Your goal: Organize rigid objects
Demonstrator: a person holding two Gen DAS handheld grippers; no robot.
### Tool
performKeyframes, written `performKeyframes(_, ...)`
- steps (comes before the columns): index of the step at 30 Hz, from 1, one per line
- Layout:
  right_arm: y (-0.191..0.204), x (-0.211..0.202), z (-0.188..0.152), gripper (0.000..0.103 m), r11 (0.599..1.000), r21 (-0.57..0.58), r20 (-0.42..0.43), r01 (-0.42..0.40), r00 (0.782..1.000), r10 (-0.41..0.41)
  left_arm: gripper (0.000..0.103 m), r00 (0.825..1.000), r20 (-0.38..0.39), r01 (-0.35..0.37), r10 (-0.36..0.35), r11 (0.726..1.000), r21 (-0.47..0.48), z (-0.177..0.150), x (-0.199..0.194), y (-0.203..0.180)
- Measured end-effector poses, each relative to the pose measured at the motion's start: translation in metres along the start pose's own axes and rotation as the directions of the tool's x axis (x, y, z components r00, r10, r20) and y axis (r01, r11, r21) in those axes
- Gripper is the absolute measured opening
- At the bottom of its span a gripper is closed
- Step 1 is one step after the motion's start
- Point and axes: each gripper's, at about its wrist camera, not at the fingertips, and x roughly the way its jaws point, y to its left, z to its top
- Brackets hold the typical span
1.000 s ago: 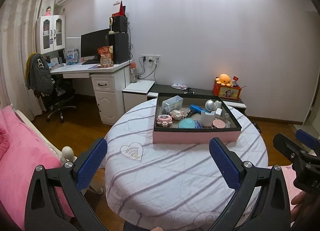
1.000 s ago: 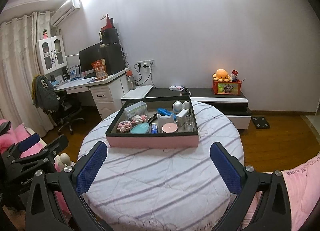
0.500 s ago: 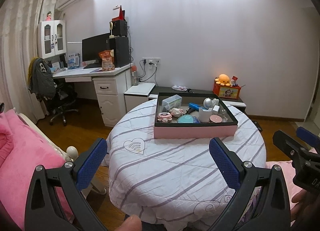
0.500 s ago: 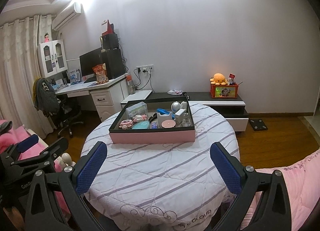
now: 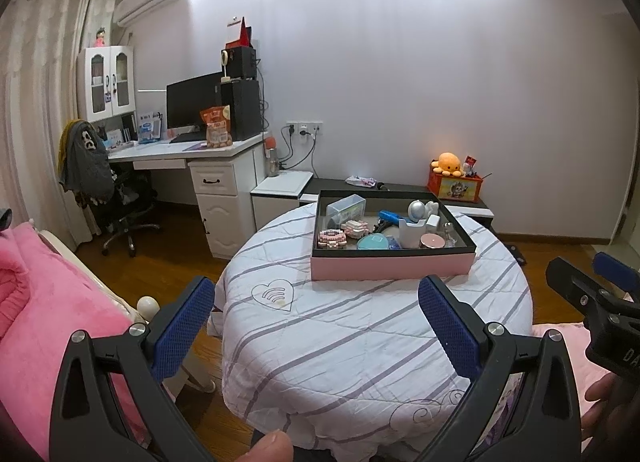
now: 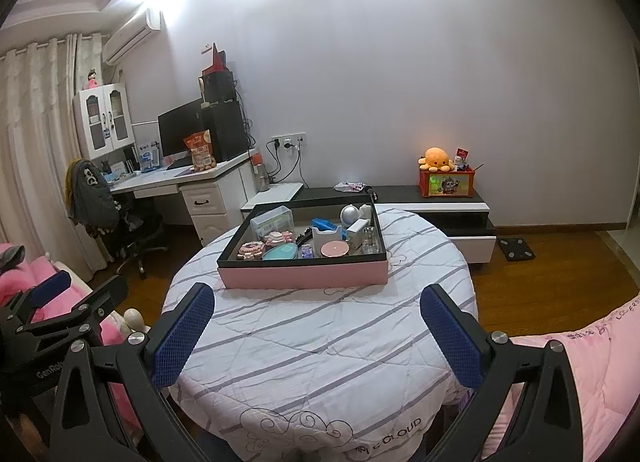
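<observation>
So the tray [image 5: 390, 267] sits at the far side of the tabletop [image 5: 352, 342], dead ahead of both tools, long side facing them. Left tool [image 5: 316, 326] and right tool [image 6: 318, 328] both hang wide apart, empty, well short of it; the right looks slightly better centred on it.

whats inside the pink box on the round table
The pink box holds a clear plastic case, a pink beaded piece, a teal oval item, a round pink disc, a silver ball and a white holder. The near wall hides whatever lies low behind it.
</observation>
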Motion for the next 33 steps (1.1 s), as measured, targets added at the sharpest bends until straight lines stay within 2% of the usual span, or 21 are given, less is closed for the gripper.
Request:
performKeyframes(17, -0.0005, -0.0013, 0.0014, 0.103, 1.000, -0.002, 0.005, 0.000, 1.000, 0.000, 0.103, 1.000, 0.003, -0.001, 0.001, 1.000, 0.001, 0.0002, -0.0021, -0.0006)
performKeyframes(27, -0.0004, -0.0015, 0.0016, 0.103, 1.000, 0.000, 0.002, 0.001, 1.000, -0.001, 0.103, 1.000, -0.028, 0.001, -0.002, 1.000, -0.004, 0.0039, -0.0023, 0.0026)
performKeyframes(33, -0.0005, -0.0014, 0.0017, 0.103, 1.000, -0.001, 0.002, 0.000, 1.000, 0.000, 0.103, 1.000, -0.010, 0.012, -0.012, 1.000, -0.005, 0.0027, -0.0030, 0.0042)
